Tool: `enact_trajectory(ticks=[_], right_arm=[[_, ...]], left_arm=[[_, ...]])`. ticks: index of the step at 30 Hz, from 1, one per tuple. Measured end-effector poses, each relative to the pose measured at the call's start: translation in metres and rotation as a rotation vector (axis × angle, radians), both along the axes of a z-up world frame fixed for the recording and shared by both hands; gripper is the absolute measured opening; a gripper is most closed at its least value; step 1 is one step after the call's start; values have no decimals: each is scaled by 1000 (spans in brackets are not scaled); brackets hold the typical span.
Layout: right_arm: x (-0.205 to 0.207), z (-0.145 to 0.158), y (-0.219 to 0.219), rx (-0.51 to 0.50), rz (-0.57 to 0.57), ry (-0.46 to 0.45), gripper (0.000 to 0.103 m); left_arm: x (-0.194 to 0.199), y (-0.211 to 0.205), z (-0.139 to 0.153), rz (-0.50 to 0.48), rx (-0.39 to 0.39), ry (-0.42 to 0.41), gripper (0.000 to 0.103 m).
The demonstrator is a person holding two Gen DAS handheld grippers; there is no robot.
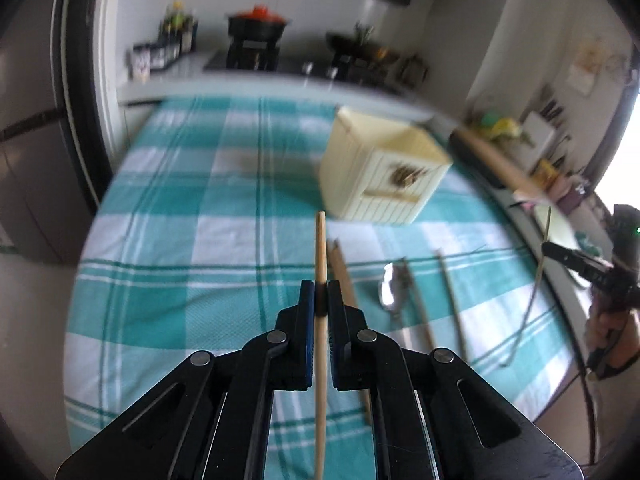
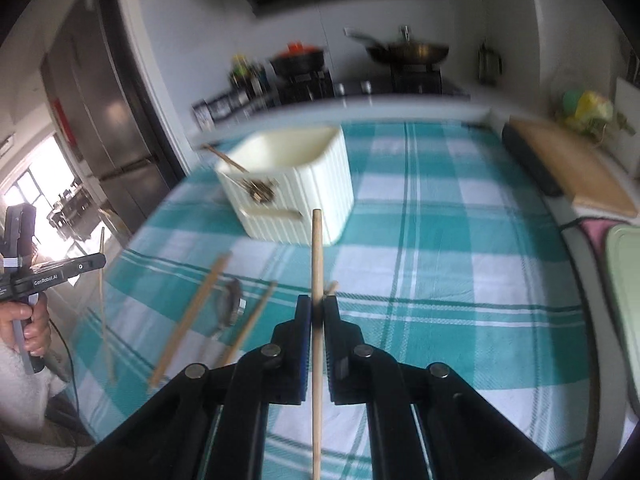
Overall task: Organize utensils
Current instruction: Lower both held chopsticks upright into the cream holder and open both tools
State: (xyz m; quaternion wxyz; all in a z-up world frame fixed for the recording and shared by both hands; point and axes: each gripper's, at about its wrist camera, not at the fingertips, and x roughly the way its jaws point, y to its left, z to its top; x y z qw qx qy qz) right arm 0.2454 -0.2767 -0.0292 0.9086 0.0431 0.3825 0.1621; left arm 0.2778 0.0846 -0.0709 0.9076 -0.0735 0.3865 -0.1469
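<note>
The left gripper [image 1: 321, 300] is clamped on a wooden chopstick [image 1: 320, 264] that runs up between its pads, lifted above the checked surface [image 1: 168, 264]; the right gripper [image 2: 317, 312] is likewise closed tight on its own wooden stick [image 2: 317, 256]. The left wrist view alone shows a metal spoon [image 1: 387, 290] and three more loose sticks [image 1: 416, 304] lying in a row toward the surface's right edge, plus the other hand's device beyond that edge. The right wrist view alone shows a wooden cutting board [image 2: 572, 168] along the right edge, a pale green tray [image 2: 624, 292] just off it, and the person's left hand [image 2: 28, 328] at the far left. The cream ribbed holder [image 2: 304, 188] stands near the back edge, a stick already leaning in it; open cloth lies between both grippers and the holder, and wider still to its right
</note>
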Motion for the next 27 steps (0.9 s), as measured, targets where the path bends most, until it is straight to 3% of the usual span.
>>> enact_trajectory(ticks=[6, 14, 27], right_arm=[[-40, 37, 4, 24, -3, -142, 6], [-58, 76, 16, 34, 5, -266, 6], [-49, 83, 22, 1, 6, -288, 6]], left_arm=[[-33, 2, 29, -1, -31, -98, 4], [-51, 1, 50, 10, -45, -153, 4], [-47, -5, 62, 13, -8, -204, 4]])
